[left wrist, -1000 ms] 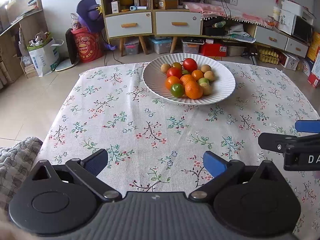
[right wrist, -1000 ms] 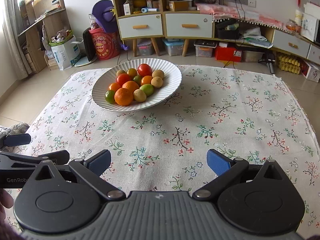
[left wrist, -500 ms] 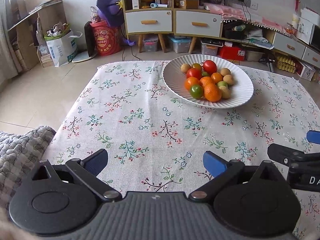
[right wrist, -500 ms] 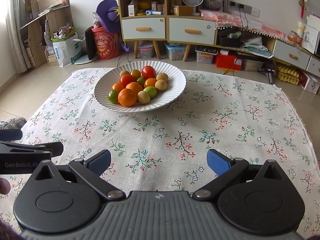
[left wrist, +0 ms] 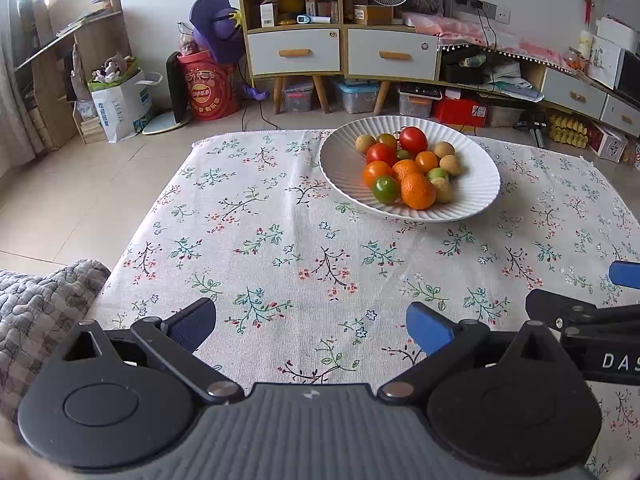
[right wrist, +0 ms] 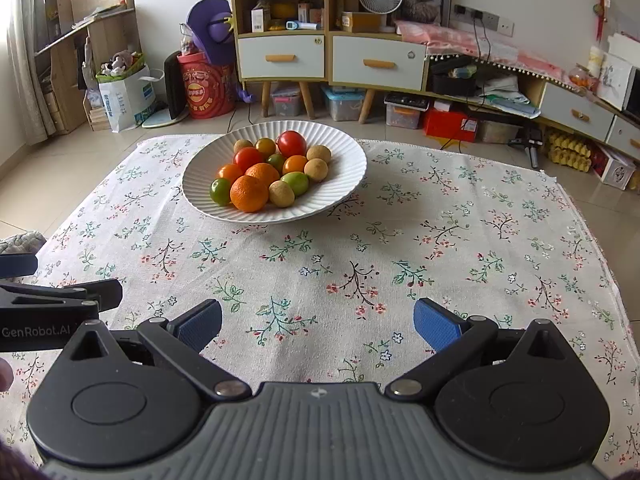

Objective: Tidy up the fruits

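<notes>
A white ribbed plate (left wrist: 480, 184) (right wrist: 352, 168) sits at the far side of the floral tablecloth and holds a pile of fruit: oranges (left wrist: 418, 191) (right wrist: 249, 193), red tomatoes (left wrist: 413, 139) (right wrist: 291, 143), green limes (left wrist: 385, 189) (right wrist: 220, 191) and small tan fruits (left wrist: 451, 164) (right wrist: 281, 193). My left gripper (left wrist: 310, 326) is open and empty, low over the near edge of the table. My right gripper (right wrist: 318, 322) is open and empty beside it, to its right. Both are well short of the plate.
The floral tablecloth (left wrist: 280, 240) covers the low table. A grey quilted cushion (left wrist: 36, 304) lies at the near left corner. Behind the table stand cabinets with drawers (left wrist: 296, 52), a red drum (left wrist: 208, 88), storage boxes and a paper bag (left wrist: 124, 104) on the tiled floor.
Both grippers have drawn back and risen a little and turned; the plate now sits farther right in the left view and more central in the right view. Jaws stayed open.
</notes>
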The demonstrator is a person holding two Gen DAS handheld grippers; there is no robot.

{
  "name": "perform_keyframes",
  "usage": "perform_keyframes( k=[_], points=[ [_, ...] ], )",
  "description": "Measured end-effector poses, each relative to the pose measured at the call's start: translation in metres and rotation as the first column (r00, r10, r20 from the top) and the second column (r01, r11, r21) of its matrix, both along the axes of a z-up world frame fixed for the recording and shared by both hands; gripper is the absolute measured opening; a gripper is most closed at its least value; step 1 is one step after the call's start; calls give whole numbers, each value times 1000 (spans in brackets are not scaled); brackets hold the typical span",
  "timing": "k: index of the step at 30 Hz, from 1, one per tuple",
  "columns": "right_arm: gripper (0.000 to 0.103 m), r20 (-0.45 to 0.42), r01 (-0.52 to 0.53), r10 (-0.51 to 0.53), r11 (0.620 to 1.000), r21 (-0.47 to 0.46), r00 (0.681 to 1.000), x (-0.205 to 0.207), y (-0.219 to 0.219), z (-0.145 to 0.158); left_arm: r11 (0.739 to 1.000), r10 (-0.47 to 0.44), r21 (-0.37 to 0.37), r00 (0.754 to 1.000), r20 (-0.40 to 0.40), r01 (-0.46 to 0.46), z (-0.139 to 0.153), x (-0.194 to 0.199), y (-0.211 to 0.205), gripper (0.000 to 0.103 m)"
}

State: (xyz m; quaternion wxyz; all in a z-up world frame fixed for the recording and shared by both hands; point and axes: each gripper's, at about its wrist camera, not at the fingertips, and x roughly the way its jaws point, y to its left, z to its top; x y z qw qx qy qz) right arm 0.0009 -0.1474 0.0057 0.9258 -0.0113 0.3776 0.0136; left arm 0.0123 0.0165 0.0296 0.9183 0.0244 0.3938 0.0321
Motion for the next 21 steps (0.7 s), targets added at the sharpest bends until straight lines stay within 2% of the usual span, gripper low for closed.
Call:
perform_keyframes(
  k=[21],
  points=[
    [102,-3,13,-13,1000,0,1000,1,-3,-3,1000,-5,-12,1000,-12,5,-1,0,-2,96]
  ],
)
